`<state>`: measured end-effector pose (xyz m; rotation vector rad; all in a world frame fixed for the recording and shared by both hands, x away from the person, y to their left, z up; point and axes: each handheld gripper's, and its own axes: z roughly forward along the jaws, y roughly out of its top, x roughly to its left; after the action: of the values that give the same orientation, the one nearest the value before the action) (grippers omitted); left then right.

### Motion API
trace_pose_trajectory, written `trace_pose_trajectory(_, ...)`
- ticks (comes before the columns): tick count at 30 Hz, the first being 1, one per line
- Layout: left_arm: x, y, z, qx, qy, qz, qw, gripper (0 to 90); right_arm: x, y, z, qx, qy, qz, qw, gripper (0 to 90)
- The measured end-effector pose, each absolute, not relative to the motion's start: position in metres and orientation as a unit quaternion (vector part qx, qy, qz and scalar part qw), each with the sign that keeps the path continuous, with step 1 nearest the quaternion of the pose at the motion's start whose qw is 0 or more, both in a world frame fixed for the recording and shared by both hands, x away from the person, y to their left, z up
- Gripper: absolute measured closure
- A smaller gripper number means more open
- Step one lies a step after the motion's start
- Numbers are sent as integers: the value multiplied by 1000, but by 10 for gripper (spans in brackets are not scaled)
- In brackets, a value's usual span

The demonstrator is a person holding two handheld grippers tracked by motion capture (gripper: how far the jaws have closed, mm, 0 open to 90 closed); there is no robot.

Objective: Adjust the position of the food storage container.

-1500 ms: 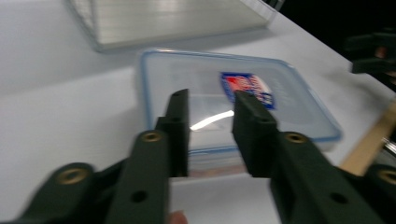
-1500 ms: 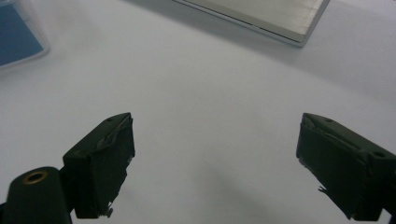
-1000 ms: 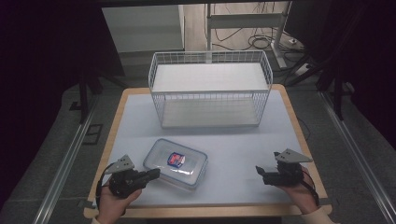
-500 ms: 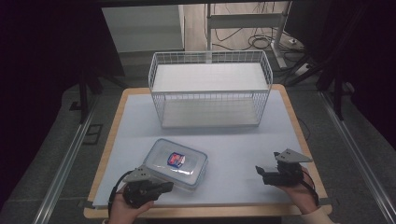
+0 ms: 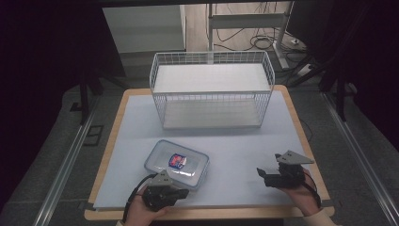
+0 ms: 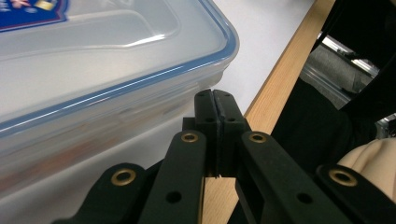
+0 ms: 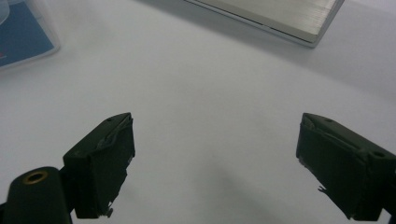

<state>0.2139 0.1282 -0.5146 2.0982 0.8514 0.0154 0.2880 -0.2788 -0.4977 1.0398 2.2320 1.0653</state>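
High view overhead, tong cameras close, low, sharing container [image 5: 177, 163]

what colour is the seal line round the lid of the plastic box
Blue, a thin band round the clear lid of the plastic box; the left gripper view shows it best.

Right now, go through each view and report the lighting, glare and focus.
High view: the table is evenly lit, the surroundings dark, with glare on the container lid. Left gripper view: the shut left gripper is sharp, the near lid edge soft. Right gripper view: the open right gripper stands blurred over a soft shadow.
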Motion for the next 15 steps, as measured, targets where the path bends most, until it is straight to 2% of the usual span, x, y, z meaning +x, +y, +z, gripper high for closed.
trace_pose_trajectory(15, 229, 107, -521, 841, 343, 10, 419, 900, 288, -277, -499, 375, 813, 383, 227, 117)
